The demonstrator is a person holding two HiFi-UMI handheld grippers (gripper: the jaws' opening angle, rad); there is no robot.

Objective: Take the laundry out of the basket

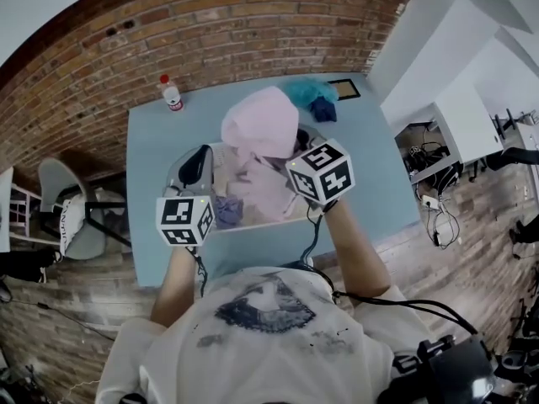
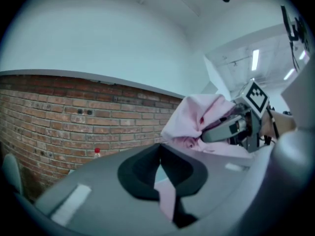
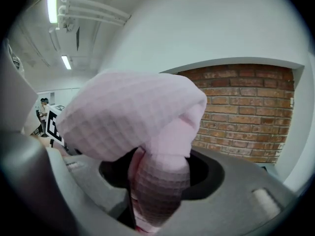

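Note:
A clear plastic basket (image 1: 261,224) stands on the blue table (image 1: 152,141) with pale pink and purple laundry (image 1: 229,210) inside. My right gripper (image 1: 296,146) is shut on a pink waffle-knit garment (image 1: 261,120), which bulges above the basket's far side. In the right gripper view that garment (image 3: 133,117) spills over the jaws of the right gripper (image 3: 147,181). My left gripper (image 1: 195,165) is at the basket's left rim, pointing up. In its own view, the left gripper (image 2: 160,166) has its jaws together with a strip of pink cloth (image 2: 167,198) between them. The right gripper (image 2: 231,127) shows there too.
A teal cloth (image 1: 301,91) and a dark blue cloth (image 1: 322,108) lie at the table's far right, beside a dark flat item (image 1: 344,88). A red-capped bottle (image 1: 172,93) stands at the far left corner. A chair (image 1: 63,209) is left of the table, and a brick wall (image 1: 210,23) is behind.

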